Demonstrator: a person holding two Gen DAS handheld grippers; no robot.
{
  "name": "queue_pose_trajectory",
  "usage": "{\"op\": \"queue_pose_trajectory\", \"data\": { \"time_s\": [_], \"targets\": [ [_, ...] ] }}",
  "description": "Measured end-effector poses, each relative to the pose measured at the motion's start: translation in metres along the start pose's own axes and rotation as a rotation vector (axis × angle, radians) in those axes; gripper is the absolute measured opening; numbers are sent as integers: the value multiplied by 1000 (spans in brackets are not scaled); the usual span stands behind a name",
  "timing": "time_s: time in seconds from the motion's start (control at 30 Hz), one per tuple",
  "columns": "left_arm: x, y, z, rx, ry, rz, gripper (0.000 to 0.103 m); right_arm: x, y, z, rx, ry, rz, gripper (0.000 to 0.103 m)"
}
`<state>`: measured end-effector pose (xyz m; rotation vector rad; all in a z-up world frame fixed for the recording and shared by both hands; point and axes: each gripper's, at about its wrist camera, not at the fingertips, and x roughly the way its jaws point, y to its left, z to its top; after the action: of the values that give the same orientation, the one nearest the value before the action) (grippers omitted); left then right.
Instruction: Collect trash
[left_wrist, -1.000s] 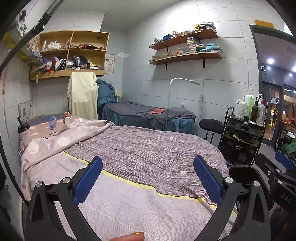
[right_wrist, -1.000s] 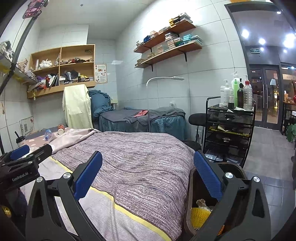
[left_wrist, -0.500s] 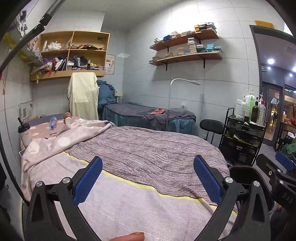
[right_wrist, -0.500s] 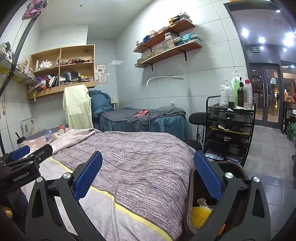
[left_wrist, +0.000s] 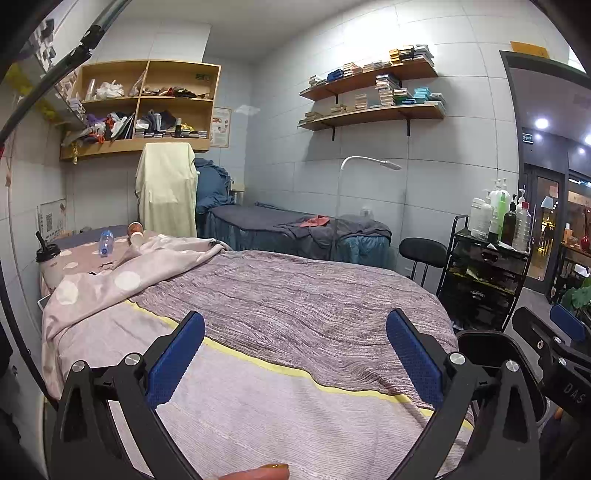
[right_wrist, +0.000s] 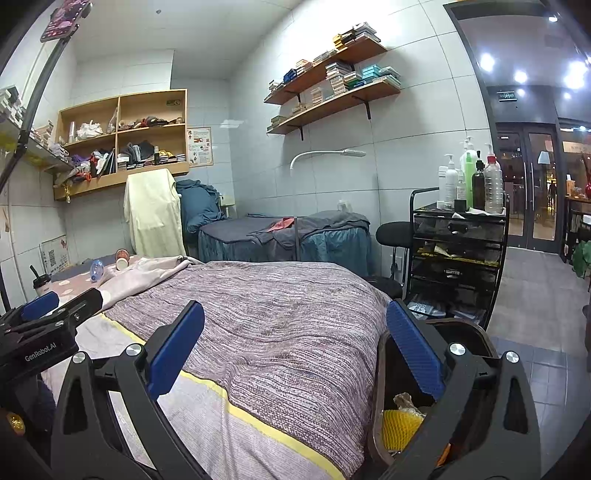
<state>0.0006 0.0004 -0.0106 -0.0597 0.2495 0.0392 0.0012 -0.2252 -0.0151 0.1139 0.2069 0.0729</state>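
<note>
Trash lies at the far head of the bed: a clear plastic bottle (left_wrist: 105, 242), a paper cup on its side (left_wrist: 135, 235) and a lidded drink cup with a straw (left_wrist: 47, 254). They also show in the right wrist view: the bottle (right_wrist: 96, 270), the paper cup (right_wrist: 121, 258), the drink cup (right_wrist: 40, 283). A dark trash bin (right_wrist: 476, 338) stands at the bed's right foot, holding a yellow net (right_wrist: 400, 428). My left gripper (left_wrist: 295, 354) is open and empty over the bed's foot. My right gripper (right_wrist: 295, 354) is open and empty, its right finger above the bin.
The bed (left_wrist: 295, 295) has a striped blanket and a pink dotted cover. A black trolley with bottles (right_wrist: 458, 258) and a black stool (right_wrist: 393, 234) stand to the right. A second bed (left_wrist: 295, 232), wall shelves and a lamp stand behind. Tiled floor lies to the right.
</note>
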Motion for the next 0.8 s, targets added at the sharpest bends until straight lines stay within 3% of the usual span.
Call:
{"op": "queue_pose_trajectory", "data": {
  "time_s": [0.8],
  "targets": [
    [-1,-1,-1,1,1,1,97,3,-4,-5,14,14,-4,97]
  ]
}}
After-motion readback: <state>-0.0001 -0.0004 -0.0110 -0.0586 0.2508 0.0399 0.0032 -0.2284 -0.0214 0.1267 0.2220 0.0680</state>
